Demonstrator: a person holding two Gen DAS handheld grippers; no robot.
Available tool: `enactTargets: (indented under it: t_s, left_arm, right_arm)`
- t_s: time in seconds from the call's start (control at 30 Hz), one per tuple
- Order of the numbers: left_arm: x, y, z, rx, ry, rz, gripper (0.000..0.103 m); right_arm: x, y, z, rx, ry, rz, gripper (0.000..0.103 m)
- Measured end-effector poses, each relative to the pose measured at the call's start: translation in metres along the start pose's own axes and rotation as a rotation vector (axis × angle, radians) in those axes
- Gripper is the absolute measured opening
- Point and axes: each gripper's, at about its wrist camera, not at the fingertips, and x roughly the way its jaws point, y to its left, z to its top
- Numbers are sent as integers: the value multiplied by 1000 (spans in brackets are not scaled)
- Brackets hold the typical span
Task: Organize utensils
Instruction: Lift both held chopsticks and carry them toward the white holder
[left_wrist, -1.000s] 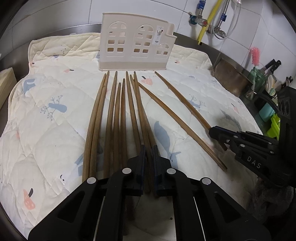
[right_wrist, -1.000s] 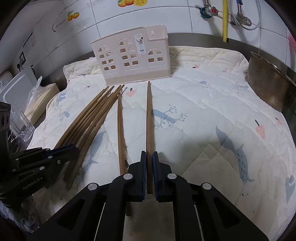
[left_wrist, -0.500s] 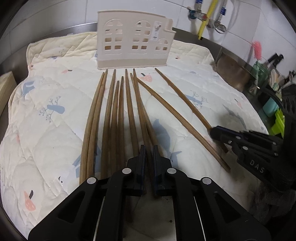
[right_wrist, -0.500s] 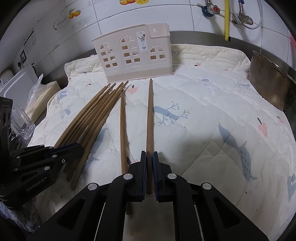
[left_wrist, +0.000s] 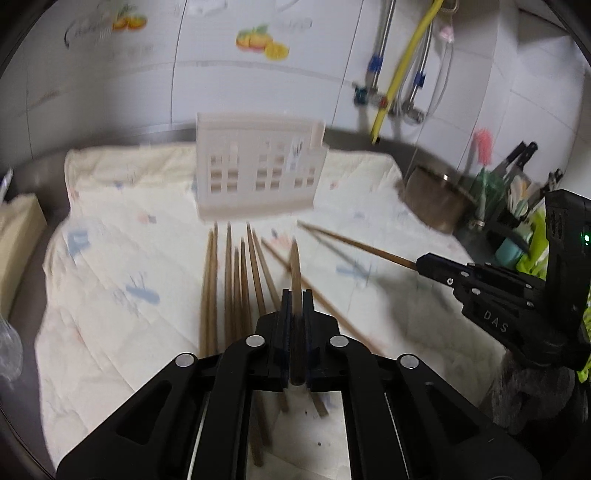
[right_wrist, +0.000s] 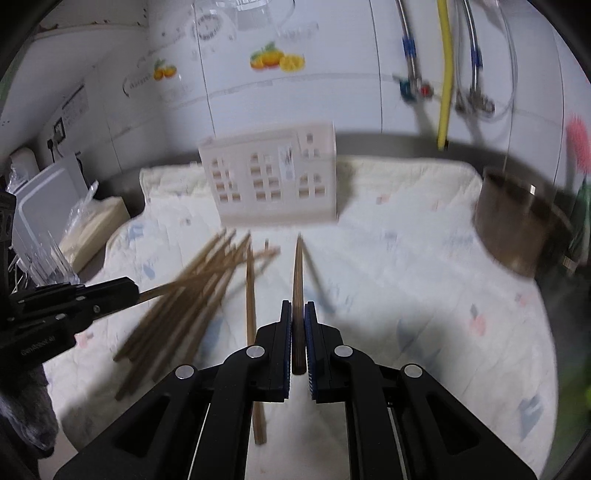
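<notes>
Chopsticks, one per gripper — left gripper (left_wrist: 295, 295) clamped tight on a wooden chopstick (left_wrist: 295, 266), right gripper (right_wrist: 298, 306) likewise closed on another chopstick (right_wrist: 297, 273), both raised off the quilted mat (left_wrist: 122, 258) w/ tips aimed at the cream utensil holder (left_wrist: 258, 173) standing at the mat's back. Loose chopsticks (left_wrist: 229, 288) lie in a bundle on the mat — in front of the holder. Views blurred.

Holder (left_wrist: 258, 177) stands ahead of both fingertips on the mat (left_wrist: 122, 266); loose chopsticks (left_wrist: 229, 291) lie left of the fingers.
</notes>
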Motion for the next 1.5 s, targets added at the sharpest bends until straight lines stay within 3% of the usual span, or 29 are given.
enactTargets:
  t_s: [0.23,0.5,0.9,1.07,1.37,1.5]
  left_arm:
    - [-6,-1,35,41,-26,-3,0]
    - [-5,0,28,31,-3,-28,1]
    - [-4,23,-16,-45,48,23,1]
    - [-2,33,-27,-68,66,46,1]
    - [7,55,-45,-109,101,93,2]
    - [14,60,-48,-112,114,106,3]
  right_arm:
    - [-17,2,53,-46,-86,18,7]
    - [-31,7,66,-77,-121,19,7]
    - [-35,0,32,-28,-94,38,7]
    - [-34,-1,16,-10,-78,51,8]
    - [-9,-2,-18,13,26,54,8]
    - [-12,-4,-16,23,13,59,8]
